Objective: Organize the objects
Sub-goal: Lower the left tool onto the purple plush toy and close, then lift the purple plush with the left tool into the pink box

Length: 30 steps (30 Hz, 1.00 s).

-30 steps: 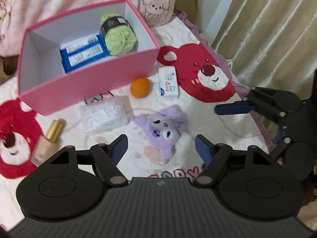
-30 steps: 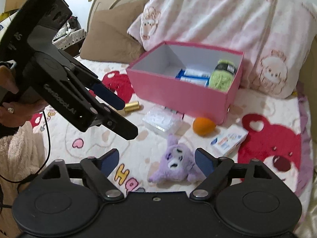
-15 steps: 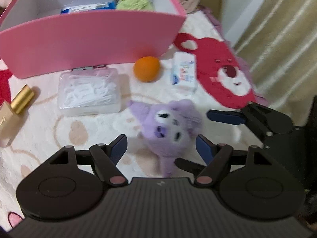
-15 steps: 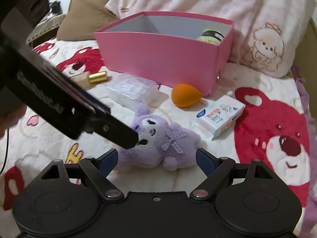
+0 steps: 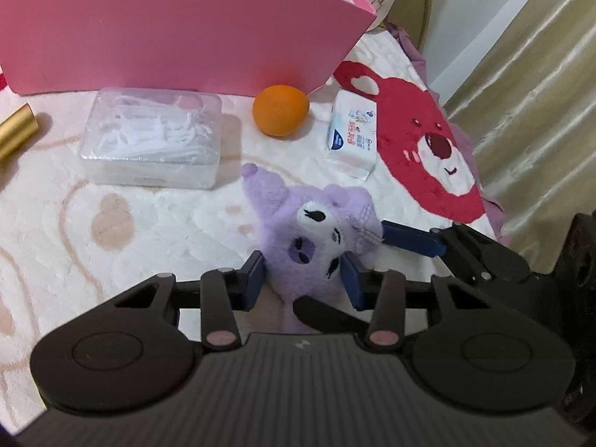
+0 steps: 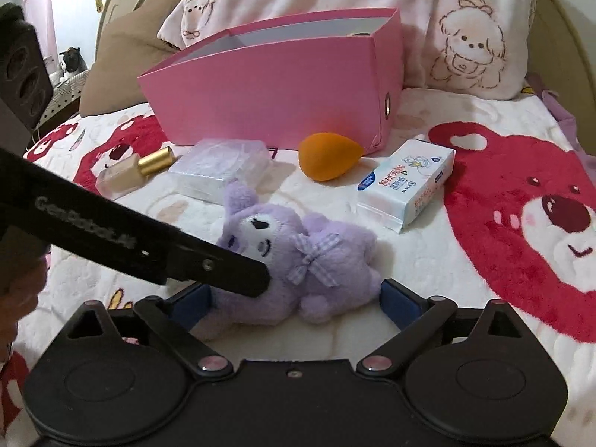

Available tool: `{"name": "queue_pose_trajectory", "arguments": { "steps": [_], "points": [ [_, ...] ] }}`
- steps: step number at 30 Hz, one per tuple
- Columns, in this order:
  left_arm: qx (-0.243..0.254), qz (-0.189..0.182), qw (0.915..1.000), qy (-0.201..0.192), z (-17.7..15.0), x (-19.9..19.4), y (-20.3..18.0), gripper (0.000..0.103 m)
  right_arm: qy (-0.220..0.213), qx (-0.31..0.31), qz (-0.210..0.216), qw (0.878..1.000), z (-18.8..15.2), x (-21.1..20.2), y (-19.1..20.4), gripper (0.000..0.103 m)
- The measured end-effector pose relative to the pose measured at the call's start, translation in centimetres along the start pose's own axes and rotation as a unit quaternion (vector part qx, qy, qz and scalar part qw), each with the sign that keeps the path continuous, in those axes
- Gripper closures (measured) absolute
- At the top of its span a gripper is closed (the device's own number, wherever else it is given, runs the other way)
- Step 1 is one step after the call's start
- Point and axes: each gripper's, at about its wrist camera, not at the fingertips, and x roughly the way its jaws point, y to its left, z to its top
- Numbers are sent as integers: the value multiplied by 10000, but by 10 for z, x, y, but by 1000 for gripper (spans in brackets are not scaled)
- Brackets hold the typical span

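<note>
A purple plush toy [image 5: 316,238] lies on the bear-print blanket in front of the pink box [image 5: 186,37]. My left gripper [image 5: 302,279] has its blue pads pressed on either side of the toy's head, and its jaws are closing. From the right wrist view, one black left finger [image 6: 208,264] crosses over the toy's [image 6: 298,260] face. My right gripper [image 6: 294,303] straddles the toy's body with its jaws opening wide, pads not pressing. One blue right finger [image 5: 413,240] reaches the toy's side.
Between toy and box lie an orange sponge [image 5: 280,110], a tissue pack [image 5: 352,134], a clear box of white picks [image 5: 152,145] and a gold-capped bottle [image 6: 134,171]. Pillows [image 6: 447,18] stand behind the box [image 6: 279,93]. A curtain [image 5: 521,74] hangs at the right.
Both grippers have come down onto the plush toy. The left jaws have narrowed onto its head. The right jaws have widened around its body.
</note>
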Motion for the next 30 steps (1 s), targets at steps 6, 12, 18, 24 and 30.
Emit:
{"name": "queue_pose_trajectory", "arguments": {
  "steps": [6,12,18,24,30],
  "points": [
    [-178,-153,9997,3,0,-7,2,61,19,-304,-58,9995,5,-6,10,3],
    [-356,-59,9993,65,2,-6,10,61,246,-507,-31,9984,6,5,15,3],
    [-562,-199,9982,7,-2,-4,21,61,323,-233,134,9991,10,22,6,1],
    [-624,-484,9968,100,6,-31,18,62,92,-611,-154,9980,19,-9,31,8],
    [-501,-816,9953,133,19,-75,6,62,4,-606,-301,9977,43,-53,49,8]
  ]
}}
